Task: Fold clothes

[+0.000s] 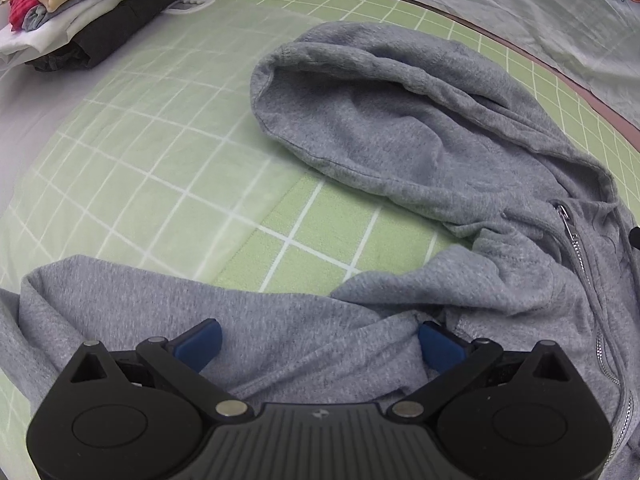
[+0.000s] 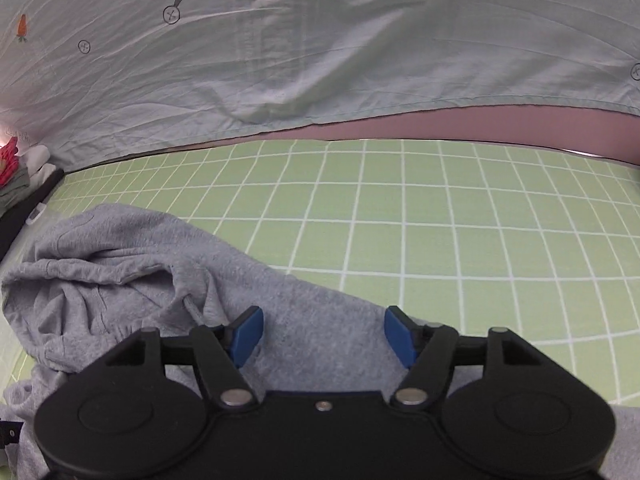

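Both grippers hang low over the grey hoodie (image 1: pixel 400 128), left gripper (image 1: pixel 320 344) and right gripper (image 2: pixel 322 334) spread wide, gripping nothing.

Soft, even indoor light fills both fisheye views, casting only faint shadows. A pale washed-out glare covers the green checked sheet (image 1: pixel 132 128) at left. Straight lines bow strongly toward the dark-cornered edges. Focus is mostly sharp.
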{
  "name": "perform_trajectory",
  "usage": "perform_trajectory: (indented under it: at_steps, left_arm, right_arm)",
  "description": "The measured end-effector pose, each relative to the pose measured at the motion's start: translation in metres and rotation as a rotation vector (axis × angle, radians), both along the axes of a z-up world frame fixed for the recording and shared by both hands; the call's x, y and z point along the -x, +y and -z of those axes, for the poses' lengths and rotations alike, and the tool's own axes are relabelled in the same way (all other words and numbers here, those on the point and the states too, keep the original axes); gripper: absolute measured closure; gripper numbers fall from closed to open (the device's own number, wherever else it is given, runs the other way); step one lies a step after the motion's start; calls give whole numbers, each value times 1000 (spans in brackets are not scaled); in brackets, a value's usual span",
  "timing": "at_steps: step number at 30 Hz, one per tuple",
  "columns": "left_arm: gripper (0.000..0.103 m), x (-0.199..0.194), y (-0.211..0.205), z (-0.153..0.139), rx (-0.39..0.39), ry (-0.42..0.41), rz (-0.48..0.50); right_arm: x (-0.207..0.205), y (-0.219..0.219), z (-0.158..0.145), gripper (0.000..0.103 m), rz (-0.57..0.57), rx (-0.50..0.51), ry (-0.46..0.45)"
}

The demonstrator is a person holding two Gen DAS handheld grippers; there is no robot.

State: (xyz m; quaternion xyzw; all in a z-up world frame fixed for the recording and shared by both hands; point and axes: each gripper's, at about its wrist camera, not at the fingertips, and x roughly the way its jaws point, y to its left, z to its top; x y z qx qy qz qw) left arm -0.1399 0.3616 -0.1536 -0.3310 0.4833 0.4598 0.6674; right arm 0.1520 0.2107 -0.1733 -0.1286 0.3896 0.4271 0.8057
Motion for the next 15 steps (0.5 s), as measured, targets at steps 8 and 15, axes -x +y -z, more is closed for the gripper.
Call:
perform_trajectory:
  at_steps: [8, 15]
  left_arm:
    - [0, -3, 13, 0, -9, 1, 8]
    - [0, -4, 10, 1, -19, -2, 6]
  right_arm:
    - [5, 18, 6, 48, -111, 51, -101]
    - [-1, 8, 3, 96, -140, 67, -169]
